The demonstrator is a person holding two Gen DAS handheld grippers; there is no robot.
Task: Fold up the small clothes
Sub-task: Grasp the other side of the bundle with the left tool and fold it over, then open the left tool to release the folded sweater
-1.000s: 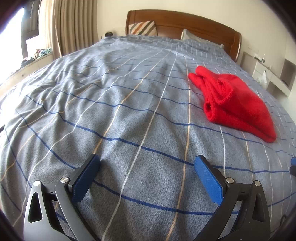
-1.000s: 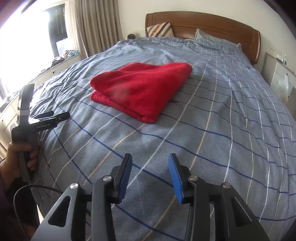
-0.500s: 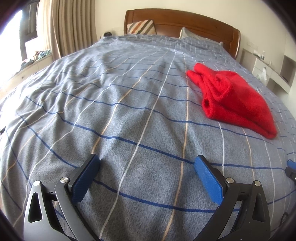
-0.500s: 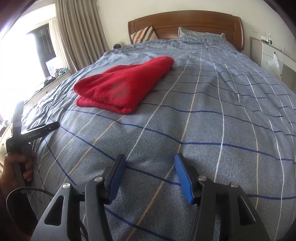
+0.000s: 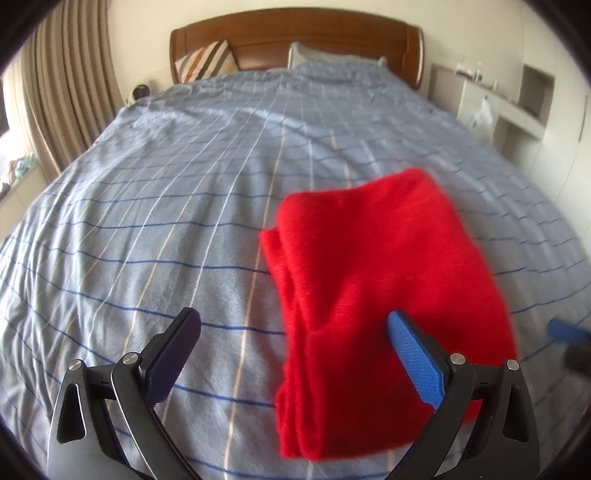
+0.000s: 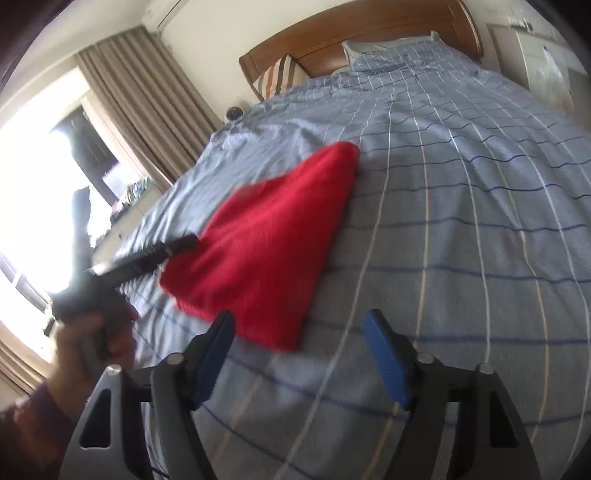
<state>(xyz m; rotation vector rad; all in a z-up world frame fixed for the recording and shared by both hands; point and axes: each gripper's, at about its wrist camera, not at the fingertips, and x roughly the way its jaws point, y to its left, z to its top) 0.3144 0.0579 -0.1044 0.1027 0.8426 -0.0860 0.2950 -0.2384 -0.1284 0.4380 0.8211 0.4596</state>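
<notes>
A red knitted garment (image 5: 380, 288) lies folded on the grey-blue checked bedspread (image 5: 184, 206). In the left wrist view it fills the lower right, and my left gripper (image 5: 295, 343) is open just above its near edge, the right finger over the cloth. In the right wrist view the garment (image 6: 266, 243) lies left of centre. My right gripper (image 6: 299, 343) is open and empty over its near corner. The left gripper (image 6: 177, 245) shows there too, at the garment's left edge, held by a hand (image 6: 88, 343).
A wooden headboard (image 5: 295, 33) with a striped pillow (image 5: 207, 61) and a grey pillow (image 5: 332, 61) is at the far end. Curtains (image 5: 66, 85) hang at the left. White shelves (image 5: 517, 99) stand at the right.
Both grippers have swung toward the red garment, which now lies close under them. My right gripper has opened wider. The frames are blurred by motion.
</notes>
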